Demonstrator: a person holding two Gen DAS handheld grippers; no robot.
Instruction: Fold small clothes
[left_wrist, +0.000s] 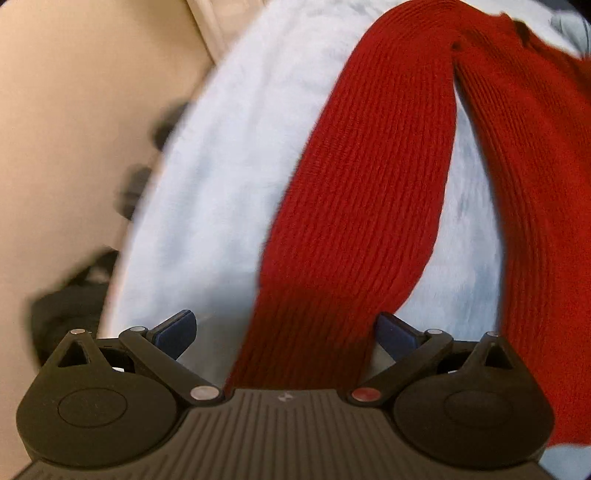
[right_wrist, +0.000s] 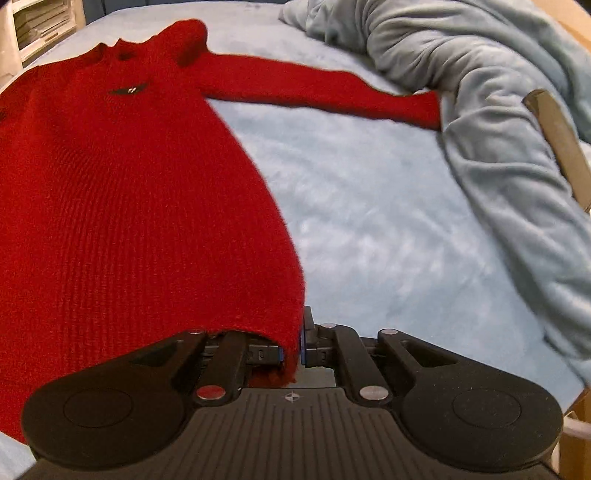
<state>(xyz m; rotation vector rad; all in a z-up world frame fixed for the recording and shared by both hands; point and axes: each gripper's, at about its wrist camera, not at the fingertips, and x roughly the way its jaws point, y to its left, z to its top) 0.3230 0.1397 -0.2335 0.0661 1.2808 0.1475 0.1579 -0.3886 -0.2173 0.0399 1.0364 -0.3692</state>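
Note:
A red ribbed knit sweater (right_wrist: 129, 184) lies front up on a light blue bed cover (right_wrist: 369, 221), its neck at the far end. One sleeve (right_wrist: 314, 88) stretches out to the right. My right gripper (right_wrist: 293, 343) is shut on the near right corner of the sweater's hem. In the left wrist view the other sleeve (left_wrist: 369, 184) runs down from the body (left_wrist: 535, 184) and passes between the blue pads of my left gripper (left_wrist: 286, 330). That gripper stands open, its jaws wide apart around the sleeve.
A crumpled grey-blue blanket (right_wrist: 480, 110) lies along the bed's far and right side, touching the sleeve's cuff. A wooden frame piece (right_wrist: 557, 140) stands at the right. A shelf (right_wrist: 40, 22) is far left. Beige floor (left_wrist: 74, 110) and dark objects (left_wrist: 74, 306) lie beyond the bed's left edge.

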